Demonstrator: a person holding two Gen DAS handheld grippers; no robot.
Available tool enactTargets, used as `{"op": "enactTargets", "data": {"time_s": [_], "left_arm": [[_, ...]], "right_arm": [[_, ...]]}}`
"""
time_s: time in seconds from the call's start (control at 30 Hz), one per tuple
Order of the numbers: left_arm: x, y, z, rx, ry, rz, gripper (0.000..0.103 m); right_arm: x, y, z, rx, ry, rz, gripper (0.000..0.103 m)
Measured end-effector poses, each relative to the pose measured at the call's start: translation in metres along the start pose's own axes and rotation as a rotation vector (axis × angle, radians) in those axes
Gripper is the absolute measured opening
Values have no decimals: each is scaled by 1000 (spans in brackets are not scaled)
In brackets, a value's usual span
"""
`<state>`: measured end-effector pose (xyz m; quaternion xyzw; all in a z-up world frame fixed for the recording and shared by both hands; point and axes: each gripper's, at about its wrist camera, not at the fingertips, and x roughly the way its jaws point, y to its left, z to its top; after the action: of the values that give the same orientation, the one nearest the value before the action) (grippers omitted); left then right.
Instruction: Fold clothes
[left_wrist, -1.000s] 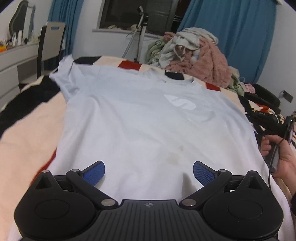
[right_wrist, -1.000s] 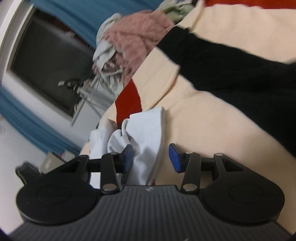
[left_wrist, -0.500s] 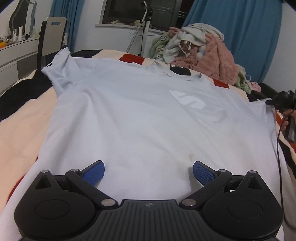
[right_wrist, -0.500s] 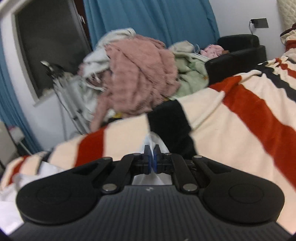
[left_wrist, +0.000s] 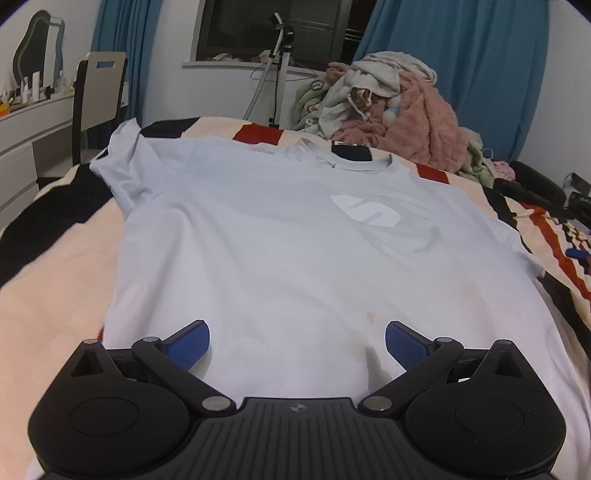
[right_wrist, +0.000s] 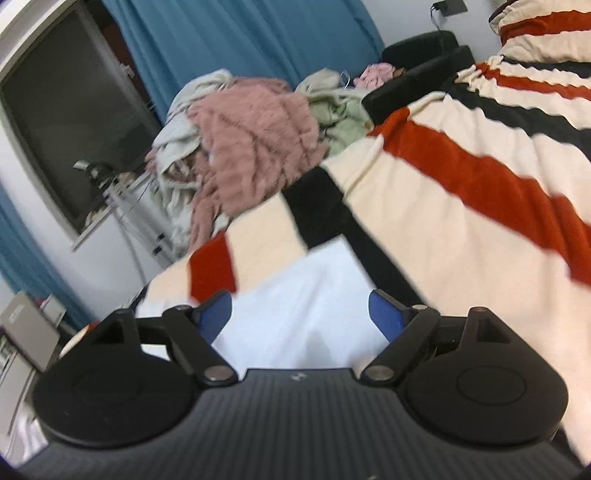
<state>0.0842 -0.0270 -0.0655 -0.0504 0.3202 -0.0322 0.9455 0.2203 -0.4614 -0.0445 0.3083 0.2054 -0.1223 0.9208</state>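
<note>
Covering the whole bed, a fleece blanket (left_wrist: 55, 280) striped in cream, red and black. Spread flat on that blanket, front side up, a pale blue T-shirt (left_wrist: 280, 258), collar toward the window, hem nearest the left wrist camera, one sleeve reaching out to each side. Hanging either side of the dark window, teal curtains (left_wrist: 476, 62). Piled beyond the far edge of the bed, a laundry heap (left_wrist: 399, 110) topped by a fluffy pink garment, with cream and green pieces among it. Standing near the window, a white stand (left_wrist: 280, 74). Hovering low over the shirt's hem, left gripper (left_wrist: 297, 341), jaws released and spread wide, nothing pressed between the blue pads, only cloth lying flat beneath. Poised above the shirt's right sleeve, right gripper (right_wrist: 300, 314), jaws opening, white-looking sleeve fabric showing in the gap but not pinched by either pad. Printed on the chest, a white logo (left_wrist: 365, 210). Marking the lower front, near the left gripper, a small brownish stain (left_wrist: 370, 314).
</note>
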Motion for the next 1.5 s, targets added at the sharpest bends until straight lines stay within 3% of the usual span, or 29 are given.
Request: {"op": "enactTargets", "data": {"time_s": [0.27, 0.4, 0.53, 0.77, 1.03, 1.27, 1.43, 1.5], "left_arm": [[-49, -8, -5, 73, -66, -25, 102], [-71, -12, -8, 111, -108, -35, 102], [-88, -16, -9, 148, -164, -20, 102], [-100, -14, -9, 138, -190, -33, 102], [-99, -10, -10, 123, -182, -36, 102], [-90, -12, -13, 134, -168, -31, 102], [-72, -12, -15, 128, -141, -19, 102], [-65, -10, -16, 118, -125, -15, 102]], "right_arm": [[-131, 31, -71, 2, 34, 116, 84], [-185, 65, -110, -190, -15, 100, 84], [-216, 89, -134, -342, -68, 120, 83], [-238, 100, -145, -427, -119, 159, 83], [-202, 79, -131, -220, -39, 196, 83], [-103, 31, -88, 56, 10, 186, 83], [-26, -35, -82, 330, 30, 171, 78], [-1, -49, -81, 360, 23, 183, 78]]}}
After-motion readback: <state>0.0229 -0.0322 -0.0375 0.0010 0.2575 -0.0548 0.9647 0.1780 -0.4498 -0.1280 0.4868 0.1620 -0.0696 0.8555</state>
